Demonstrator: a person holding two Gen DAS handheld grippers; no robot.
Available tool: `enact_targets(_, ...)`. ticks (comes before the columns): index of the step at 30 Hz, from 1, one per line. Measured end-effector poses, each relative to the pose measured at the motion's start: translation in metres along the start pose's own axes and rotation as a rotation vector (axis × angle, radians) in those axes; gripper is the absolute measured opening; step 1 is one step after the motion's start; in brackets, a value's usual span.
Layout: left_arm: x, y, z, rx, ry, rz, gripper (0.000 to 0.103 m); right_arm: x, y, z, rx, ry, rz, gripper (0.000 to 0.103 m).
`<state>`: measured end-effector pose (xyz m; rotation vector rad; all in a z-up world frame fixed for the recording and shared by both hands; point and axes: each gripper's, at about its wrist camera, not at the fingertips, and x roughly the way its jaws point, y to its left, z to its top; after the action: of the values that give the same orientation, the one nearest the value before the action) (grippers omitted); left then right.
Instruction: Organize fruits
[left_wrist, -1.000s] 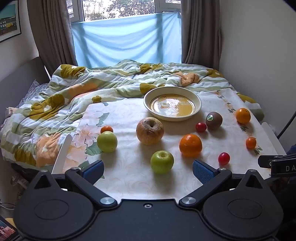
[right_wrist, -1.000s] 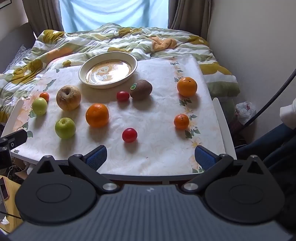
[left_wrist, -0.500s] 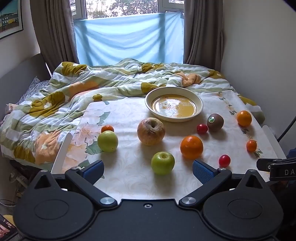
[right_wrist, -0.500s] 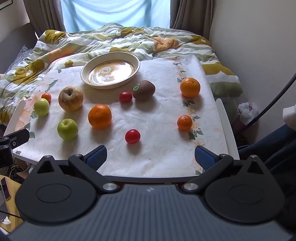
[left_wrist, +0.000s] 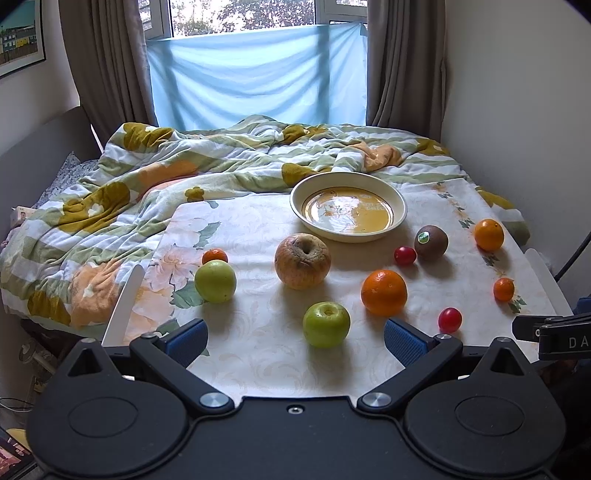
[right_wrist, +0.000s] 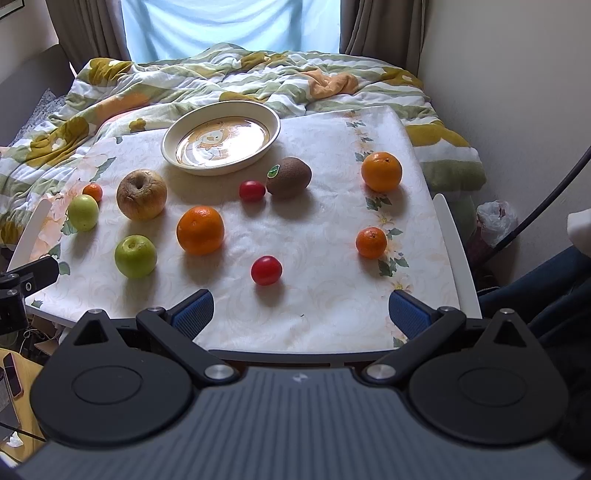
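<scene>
Fruit lies scattered on a floral-cloth table (left_wrist: 258, 362) (right_wrist: 325, 317). A cream plate (left_wrist: 348, 211) (right_wrist: 221, 137) stands empty at the back. In front of it are a wrinkled brown apple (left_wrist: 302, 260) (right_wrist: 141, 194), two green apples (left_wrist: 326, 324) (left_wrist: 215, 281), a big orange (left_wrist: 384, 292) (right_wrist: 200, 230), a kiwi (left_wrist: 431, 242) (right_wrist: 289, 176), two red tomatoes (right_wrist: 266, 270) (right_wrist: 252, 191), another orange (right_wrist: 381, 171) and small tangerines (right_wrist: 371, 242) (left_wrist: 214, 255). My left gripper (left_wrist: 295, 341) is open at the near edge, short of a green apple. My right gripper (right_wrist: 299, 312) is open, short of a tomato.
A rumpled floral duvet (left_wrist: 122, 192) covers the bed behind and left of the table. A wall (right_wrist: 517, 92) runs close along the right. White table rails (left_wrist: 123, 306) (right_wrist: 452, 243) stick out at both sides. A phone (right_wrist: 11, 373) lies on a wooden surface at lower left.
Both cameras have tilted up and drifted slightly, so the fruit sits a little lower in each view. No fruit has moved and both grippers stay open.
</scene>
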<state>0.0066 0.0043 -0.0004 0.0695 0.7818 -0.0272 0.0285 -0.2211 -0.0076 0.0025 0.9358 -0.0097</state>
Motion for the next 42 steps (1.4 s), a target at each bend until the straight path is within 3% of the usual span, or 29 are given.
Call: enact_targets(42,0.0060,0.0011,0.0028,0.004,0.003,-0.011,0.103,0.0033,0.0026,0.0031,0.005,0.007,0.004,0.103)
